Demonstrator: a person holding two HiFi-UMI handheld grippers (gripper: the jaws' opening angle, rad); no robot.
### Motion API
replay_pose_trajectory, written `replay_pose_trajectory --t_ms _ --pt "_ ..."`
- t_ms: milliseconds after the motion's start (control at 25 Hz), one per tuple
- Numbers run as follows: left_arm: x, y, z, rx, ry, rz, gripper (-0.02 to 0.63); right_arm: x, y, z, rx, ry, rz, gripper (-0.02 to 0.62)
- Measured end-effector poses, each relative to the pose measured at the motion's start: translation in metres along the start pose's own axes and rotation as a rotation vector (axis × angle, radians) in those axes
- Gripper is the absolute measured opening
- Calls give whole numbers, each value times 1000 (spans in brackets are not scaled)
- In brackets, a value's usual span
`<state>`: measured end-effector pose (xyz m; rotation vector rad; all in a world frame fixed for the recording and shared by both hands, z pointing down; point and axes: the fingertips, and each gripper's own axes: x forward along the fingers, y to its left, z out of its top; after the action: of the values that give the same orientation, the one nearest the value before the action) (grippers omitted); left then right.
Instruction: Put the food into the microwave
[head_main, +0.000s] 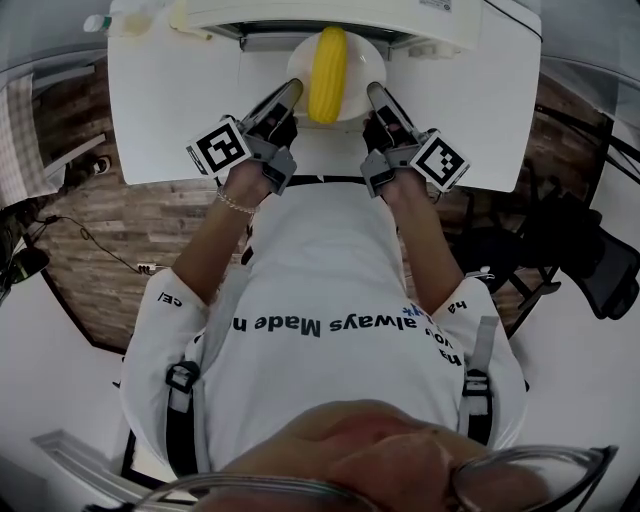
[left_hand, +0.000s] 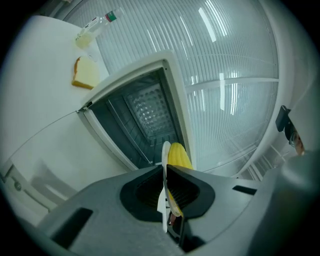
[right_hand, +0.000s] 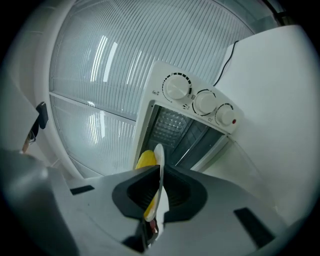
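The corn (head_main: 329, 60) lies loose on a white plate (head_main: 358, 62), held in the air just in front of the open microwave (head_main: 330, 15). The left hand-held gripper (head_main: 285, 98) is clamped on the plate's left rim and the right hand-held gripper (head_main: 378, 96) on its right rim.

The cob is round and nothing pins it, so it would likely roll off if either side dips or the two hands move unevenly. Each grip catches only a thin edge of the rim, so a twist could let the plate slip. The opening looks only a little wider than the plate, so the rim or the jaws could knock the frame.

The corn is bright yellow, smooth and stubby, and lies lengthwise towards the cavity.

On the table (head_main: 170, 100) to the left, well apart, sit bread (left_hand: 86, 74) and a bottle (left_hand: 97, 27).
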<state>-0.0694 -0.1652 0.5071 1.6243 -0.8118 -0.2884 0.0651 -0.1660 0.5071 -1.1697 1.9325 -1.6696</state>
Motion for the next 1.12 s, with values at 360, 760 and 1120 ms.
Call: replay_pose_trajectory --t_ms 360,760,1120 --pt "21 30 12 3 -7 19 20 29 -30 6 -15 5 -35 23" --pt "43 59 23 13 -24 48 20 55 -58 12 18 -14 -51 23" --pt "67 82 36 -38 -35 73 20 80 -83 24 43 -23 -82 23"
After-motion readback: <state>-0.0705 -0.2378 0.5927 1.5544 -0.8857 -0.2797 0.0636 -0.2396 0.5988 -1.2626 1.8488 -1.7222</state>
